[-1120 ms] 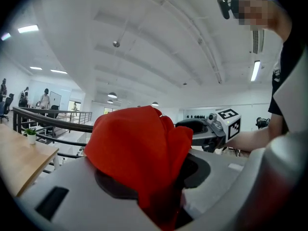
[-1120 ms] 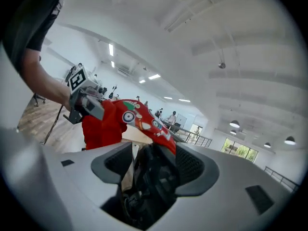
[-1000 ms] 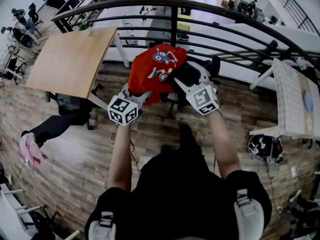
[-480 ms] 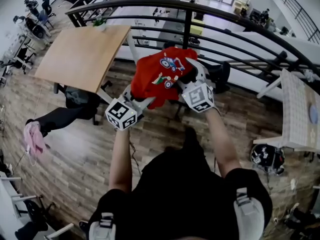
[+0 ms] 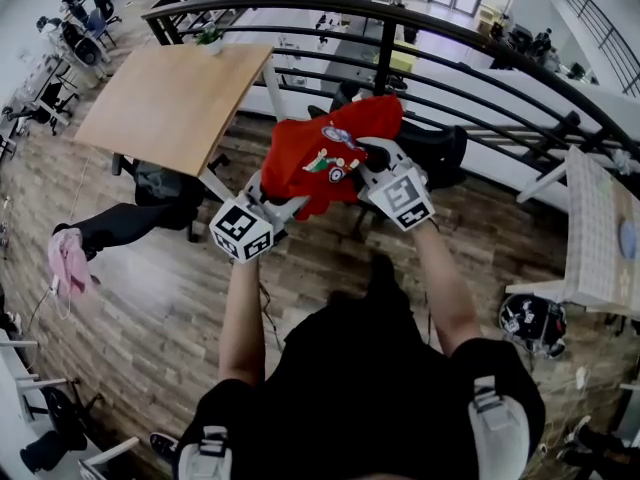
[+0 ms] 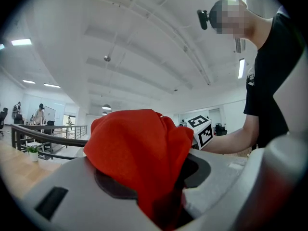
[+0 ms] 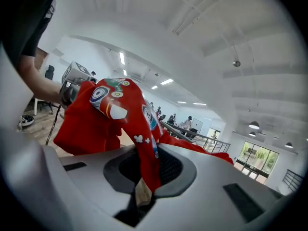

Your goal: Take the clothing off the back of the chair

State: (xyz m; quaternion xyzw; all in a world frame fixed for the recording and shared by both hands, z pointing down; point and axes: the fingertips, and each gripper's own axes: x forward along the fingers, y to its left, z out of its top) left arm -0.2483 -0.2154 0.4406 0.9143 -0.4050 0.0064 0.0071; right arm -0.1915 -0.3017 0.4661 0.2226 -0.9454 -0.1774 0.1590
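Note:
A red shirt (image 5: 320,153) with cartoon prints hangs in the air between both grippers, above the wood floor. My left gripper (image 5: 287,192) is shut on its lower left part; in the left gripper view the red cloth (image 6: 139,148) bunches up out of the jaws. My right gripper (image 5: 366,160) has just been closing, and the shirt's printed fold (image 7: 144,143) is pinched between its jaws. The black chair (image 5: 440,153) stands just behind the shirt, by the railing, partly hidden by it.
A black metal railing (image 5: 470,48) curves across the far side. A wooden table (image 5: 170,103) stands at the left, a white table (image 5: 600,228) at the right. A pink cloth (image 5: 68,263) and a dark bag (image 5: 530,318) lie on the floor.
The right gripper's jaws have shut on the shirt's right side. Both grippers and the shirt have shifted slightly right and away from me, and the cloth is now stretched between them.

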